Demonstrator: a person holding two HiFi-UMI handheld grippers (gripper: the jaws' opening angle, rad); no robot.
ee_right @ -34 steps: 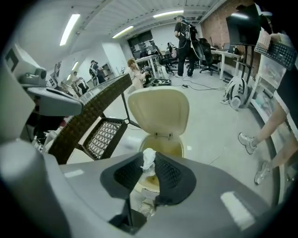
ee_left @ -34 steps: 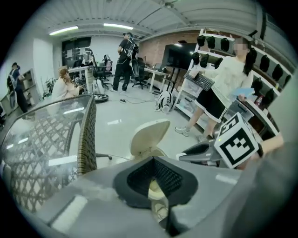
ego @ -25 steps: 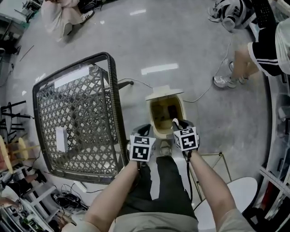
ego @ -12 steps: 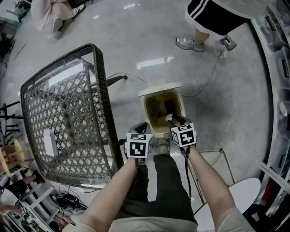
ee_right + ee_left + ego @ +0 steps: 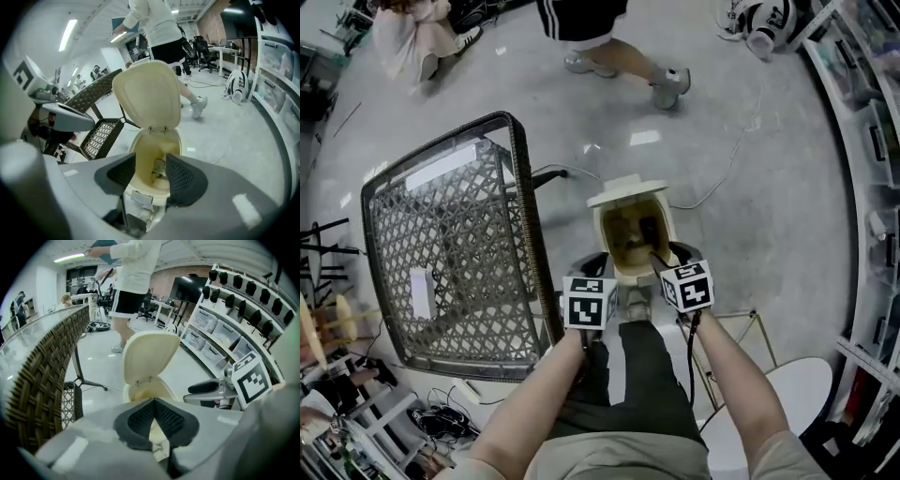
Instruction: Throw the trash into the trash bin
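Note:
The cream trash bin [image 5: 607, 246] stands on the floor right in front of me with its lid [image 5: 628, 191] flipped up. Some trash [image 5: 159, 168] lies inside the bin [image 5: 140, 154]. My right gripper [image 5: 662, 257] hangs over the bin's near right rim. Its jaws are opening and nothing is between them [image 5: 150, 174]. My left gripper [image 5: 600, 262] is at the bin's near left rim, shut and empty [image 5: 154, 404]. In the left gripper view the bin [image 5: 140, 392] and its raised lid [image 5: 150, 352] fill the middle.
A wicker table with a glass top [image 5: 459, 253] stands close on the left, and a white slip [image 5: 420, 291] lies on it. A person [image 5: 600, 37] walks at the back. A cable [image 5: 731, 159] runs across the floor. Shelves [image 5: 872, 141] line the right; a round white seat [image 5: 797, 394] is near right.
The small white piece at my right gripper's tip is gone and its jaws have spread. The person at the back has walked from right to left. Both hands stay at the bin.

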